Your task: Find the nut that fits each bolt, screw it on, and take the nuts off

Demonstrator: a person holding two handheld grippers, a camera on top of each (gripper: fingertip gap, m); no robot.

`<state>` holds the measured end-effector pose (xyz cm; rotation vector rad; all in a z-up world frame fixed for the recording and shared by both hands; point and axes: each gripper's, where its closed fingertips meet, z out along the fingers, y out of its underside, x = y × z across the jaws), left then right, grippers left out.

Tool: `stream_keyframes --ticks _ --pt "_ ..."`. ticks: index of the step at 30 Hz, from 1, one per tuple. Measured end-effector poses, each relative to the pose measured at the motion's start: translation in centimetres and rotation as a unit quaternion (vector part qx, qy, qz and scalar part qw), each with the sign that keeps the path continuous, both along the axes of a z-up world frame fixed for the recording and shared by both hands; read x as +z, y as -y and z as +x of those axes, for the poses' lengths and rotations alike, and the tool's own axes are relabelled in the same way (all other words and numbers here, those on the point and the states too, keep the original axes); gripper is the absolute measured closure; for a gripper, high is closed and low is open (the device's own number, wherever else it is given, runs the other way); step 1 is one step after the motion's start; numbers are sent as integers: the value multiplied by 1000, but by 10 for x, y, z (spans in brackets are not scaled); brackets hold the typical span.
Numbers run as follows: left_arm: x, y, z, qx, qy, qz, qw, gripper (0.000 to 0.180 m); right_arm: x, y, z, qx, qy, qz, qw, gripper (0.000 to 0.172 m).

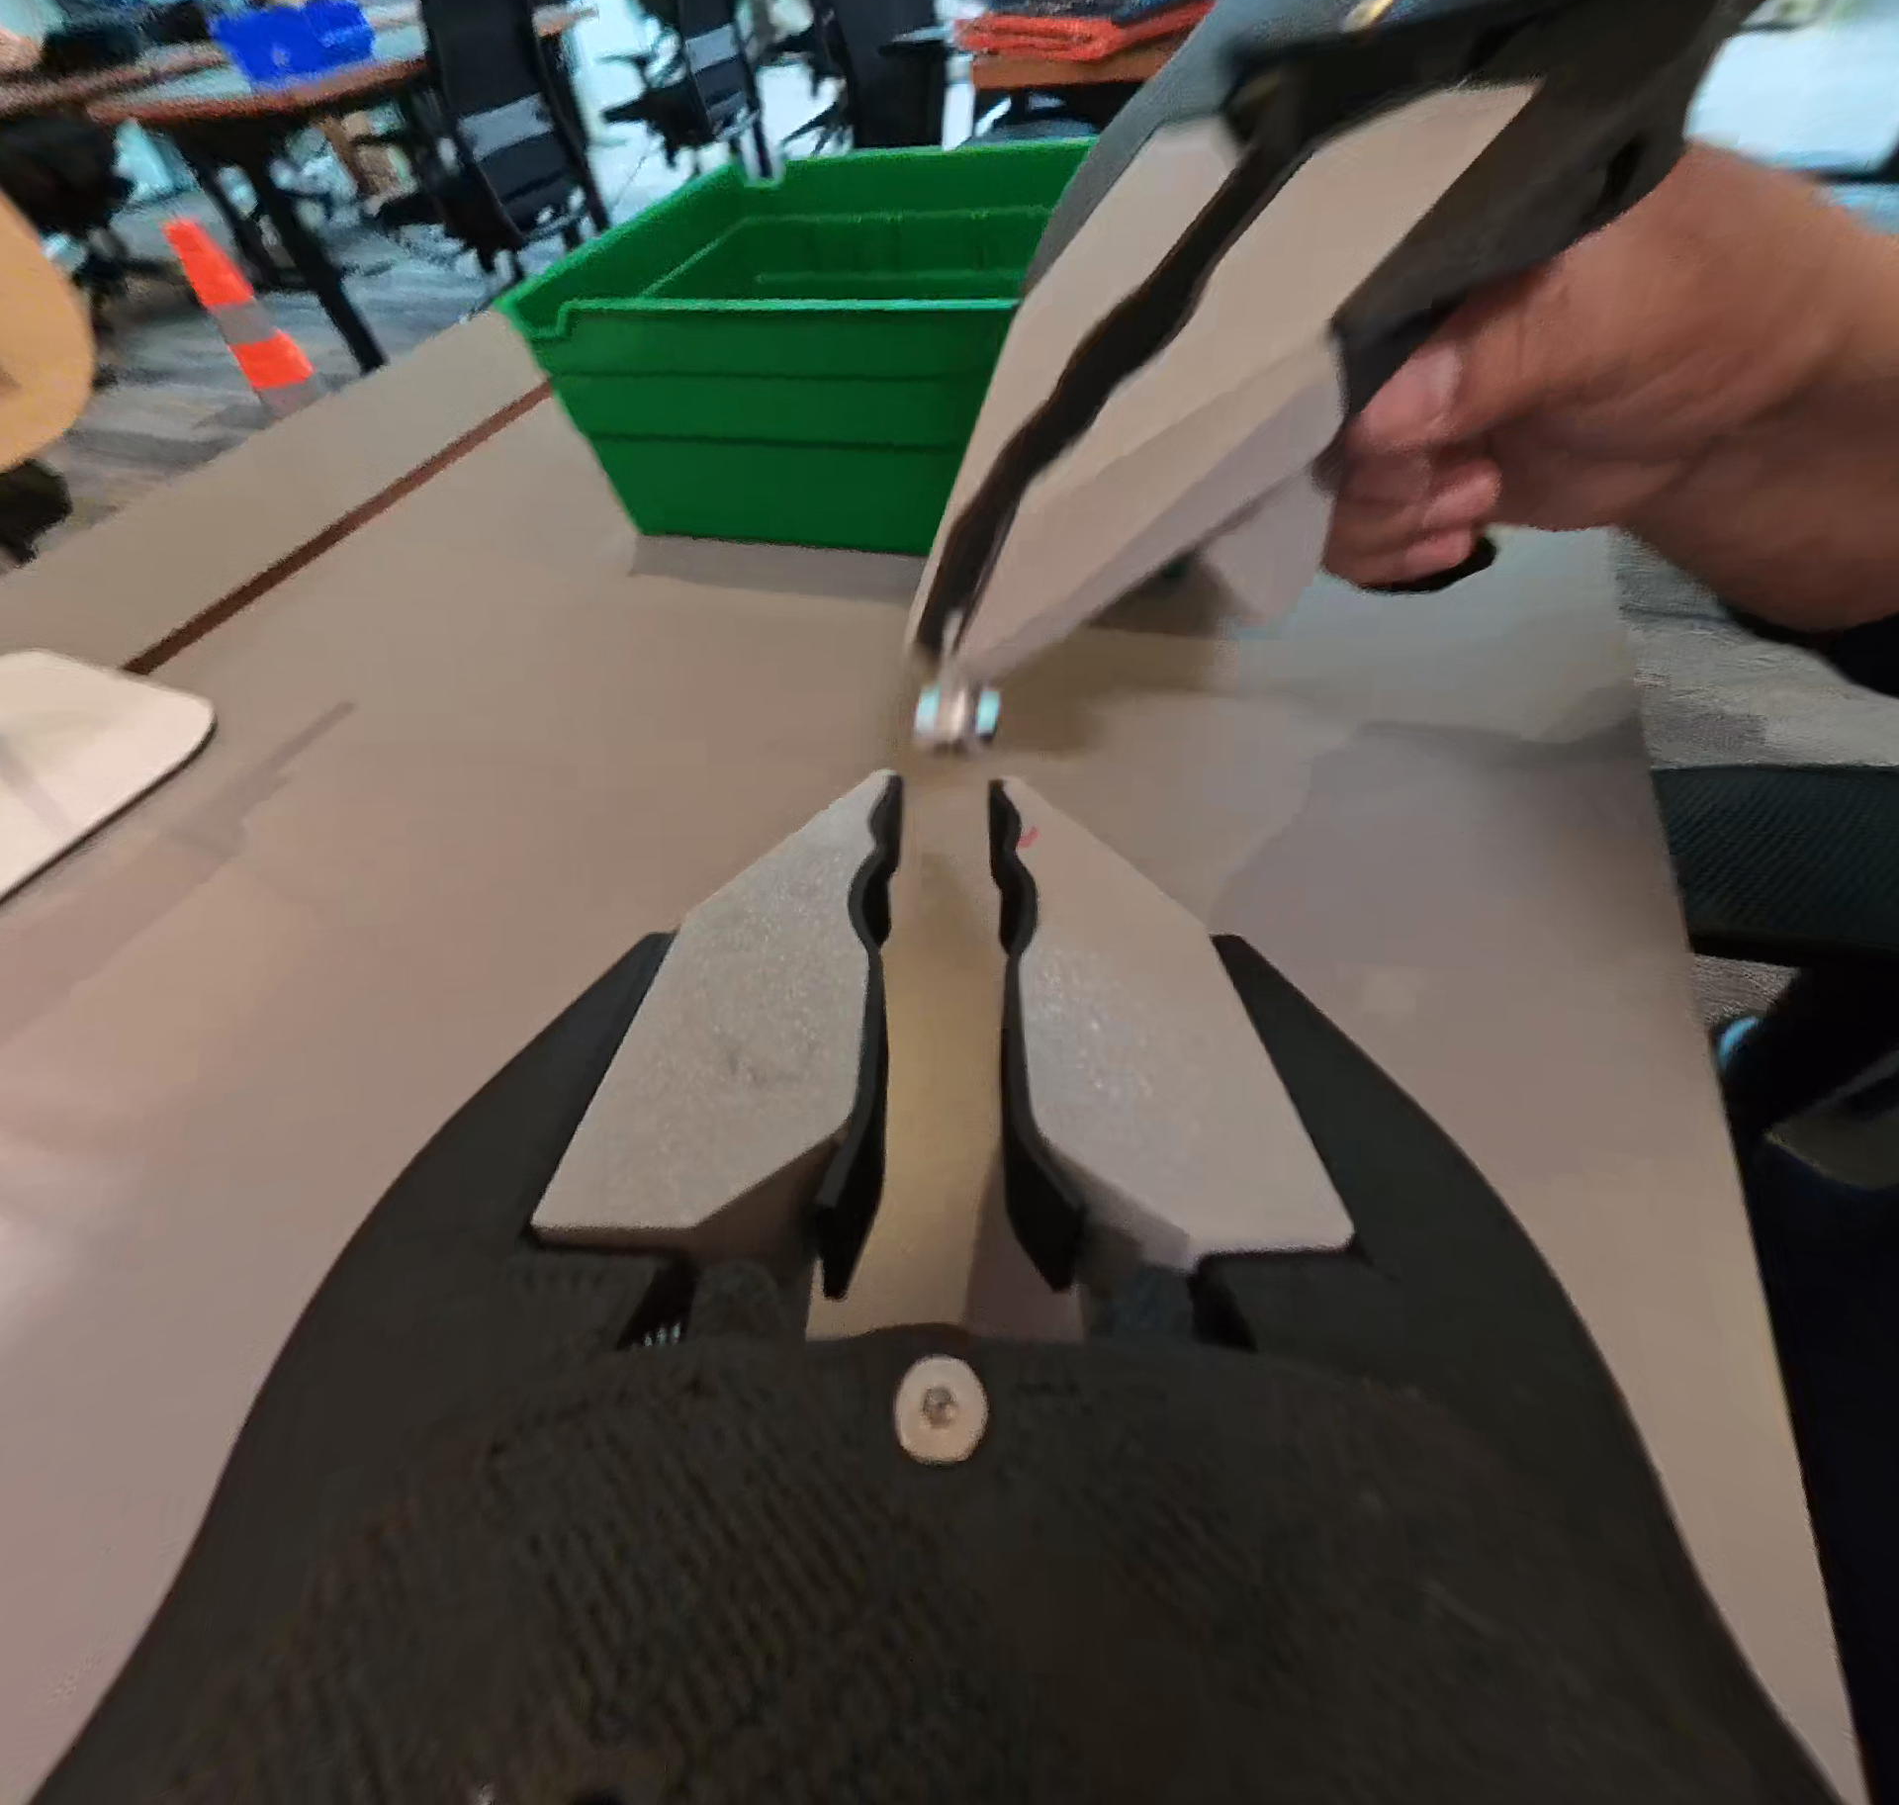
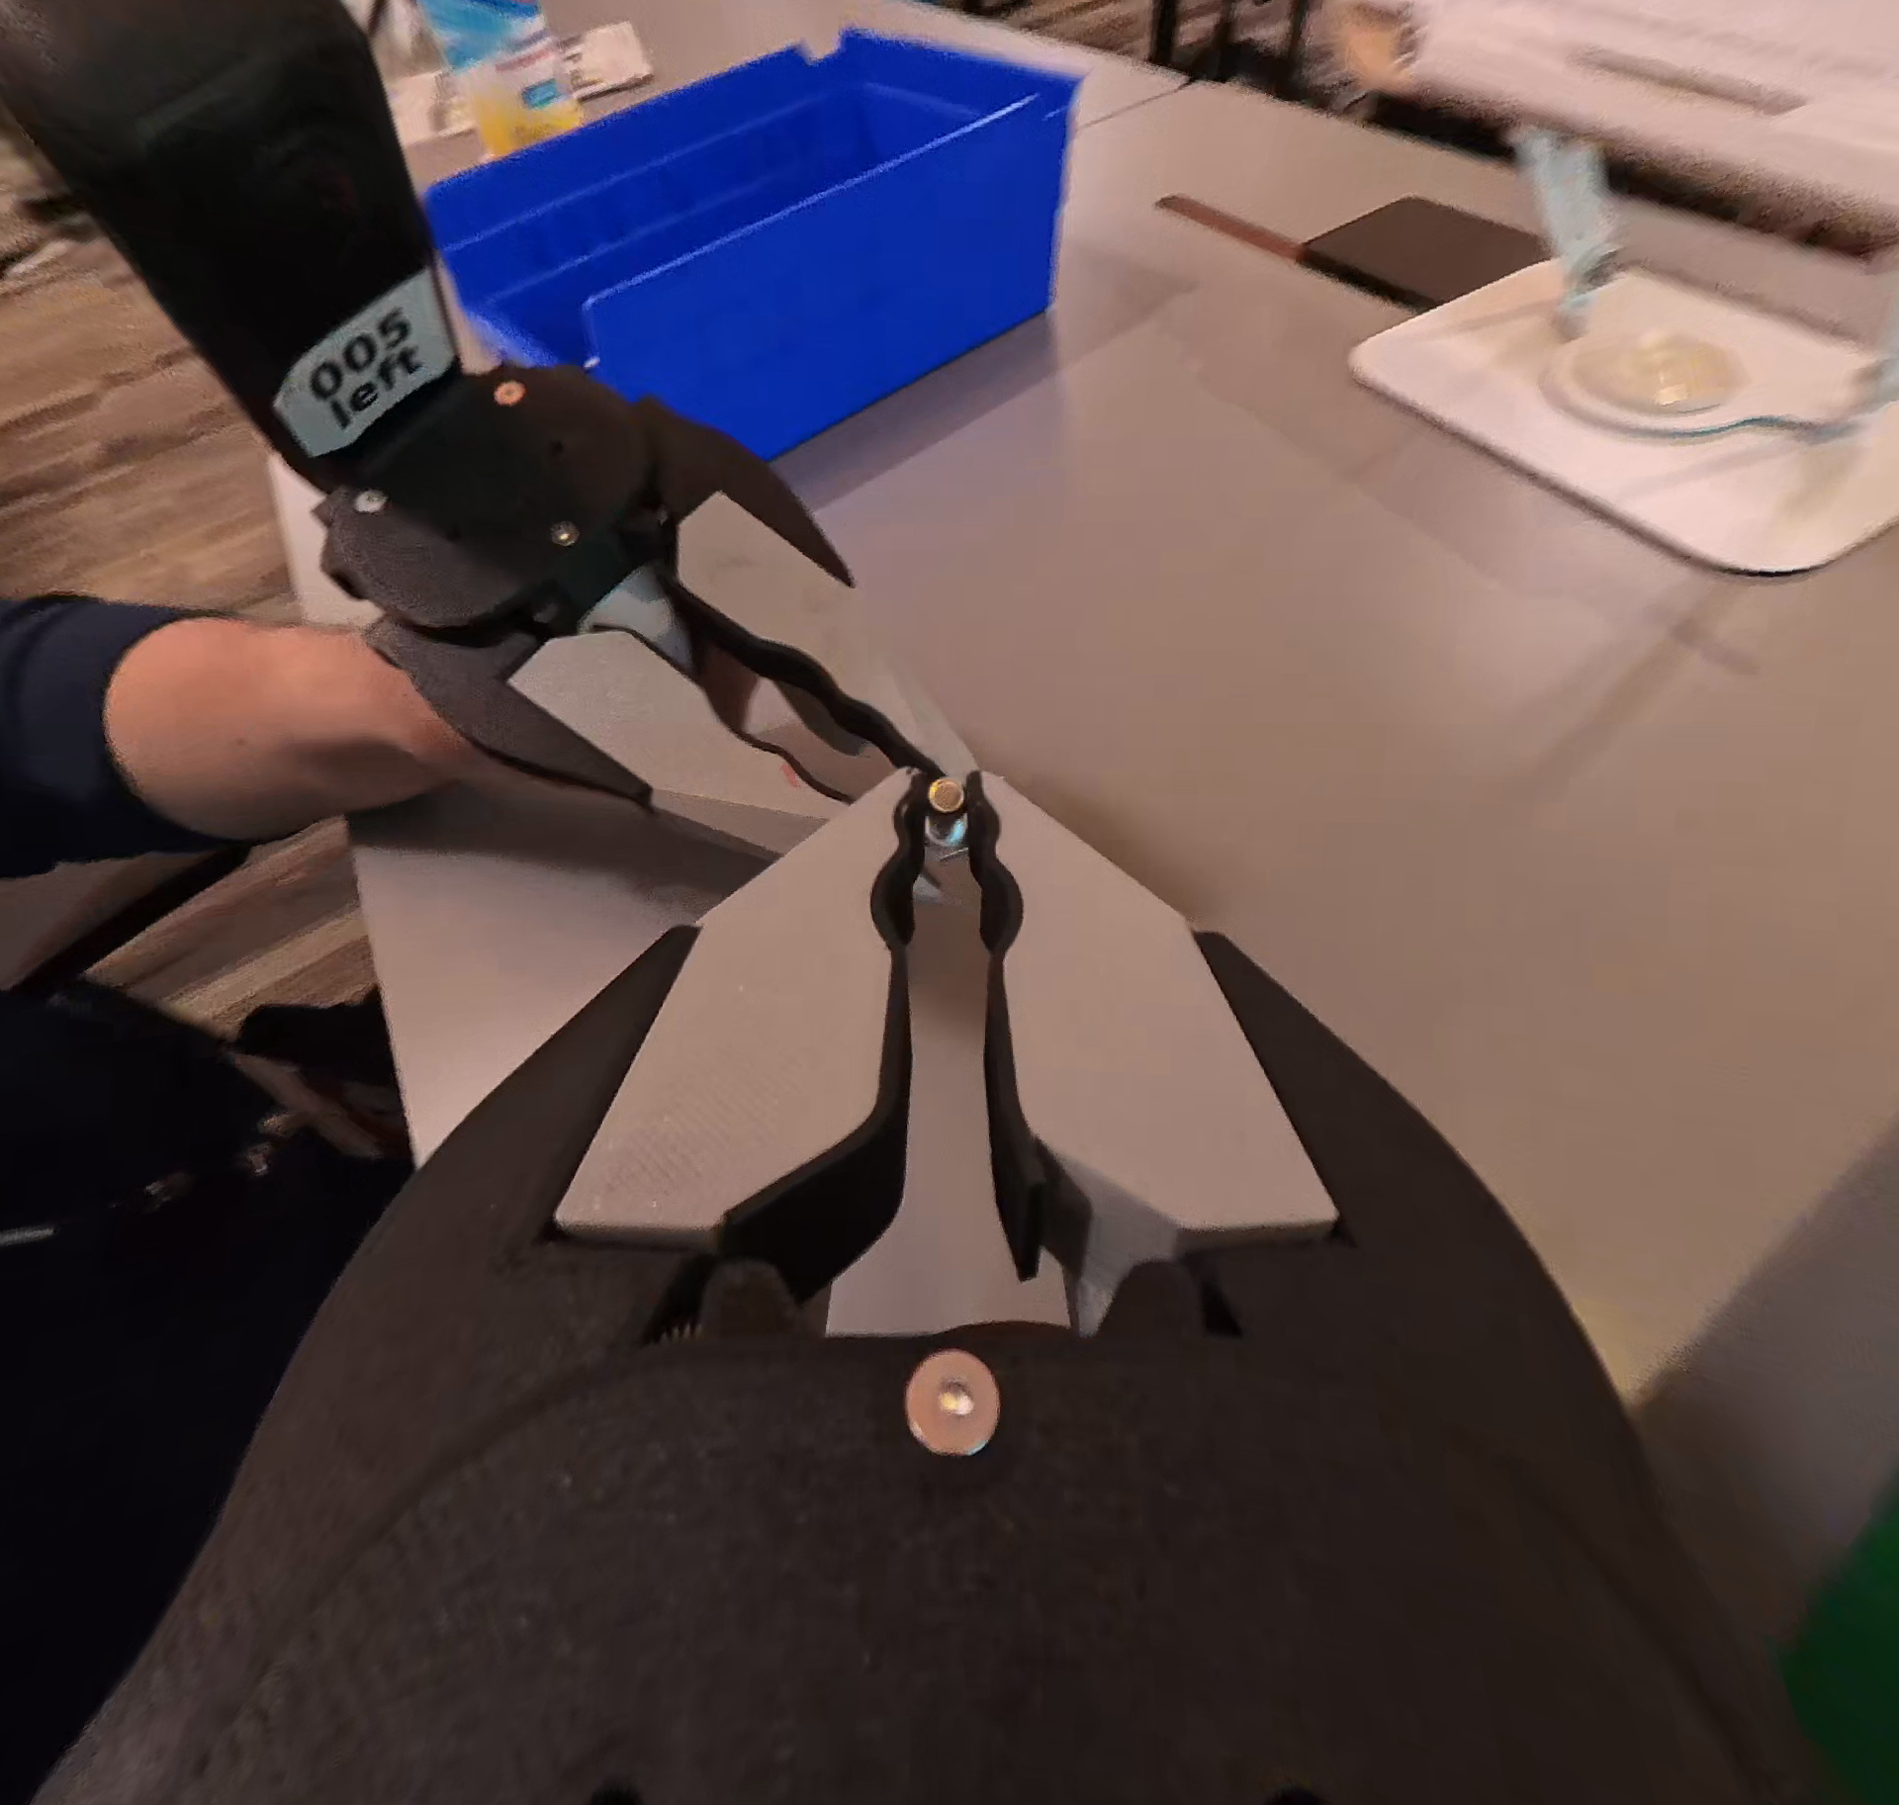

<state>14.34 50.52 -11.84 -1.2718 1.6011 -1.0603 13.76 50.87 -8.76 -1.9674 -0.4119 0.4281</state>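
Note:
My right gripper (image 2: 943, 792) is shut on a small silver bolt (image 2: 943, 796) at its fingertips. The bolt's round end faces the camera, and a nut (image 2: 946, 833) sits on it just below. In the left wrist view the right gripper (image 1: 956, 672) comes down from the upper right and holds the bolt (image 1: 958, 718) just above the grey table (image 1: 514, 831). My left gripper (image 1: 945, 785) is open and empty, with its tips just short of the bolt. It also shows in the right wrist view (image 2: 884, 774), reaching in from the left.
A green bin (image 1: 802, 358) stands on the table behind the bolt. A blue bin (image 2: 781, 245) stands at the far left. A white tray (image 2: 1665, 481) with a glass dish lies at the right. The table's edge runs close on the left (image 2: 380, 985). A hand (image 1: 1603, 399) holds the right gripper. Both grippers' tips are close together, under 4 cm apart.

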Motion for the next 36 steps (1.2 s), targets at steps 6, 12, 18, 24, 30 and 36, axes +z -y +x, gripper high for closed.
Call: stream_keyframes --ticks 6,12,18,24,30,36 --pt "3 -11 -5 17 2 -4 1000 147 48 52 167 -193 82 -4 978 167" --pt "-4 0 0 -6 -7 -3 1000 153 -49 108 266 -270 87 -208 936 163" --pt "-11 -2 1 -2 -18 -6 1000 154 -5 84 247 -273 96 -113 951 150" --pt "-1 -13 -8 15 -13 -27 999 151 64 42 91 -75 70 46 994 154" --pt "60 -78 -108 108 11 -29 994 148 30 -6 -12 29 66 98 993 152" --pt "81 -220 -285 315 -143 -1 938 147 3 -21 -46 93 22 92 991 153"
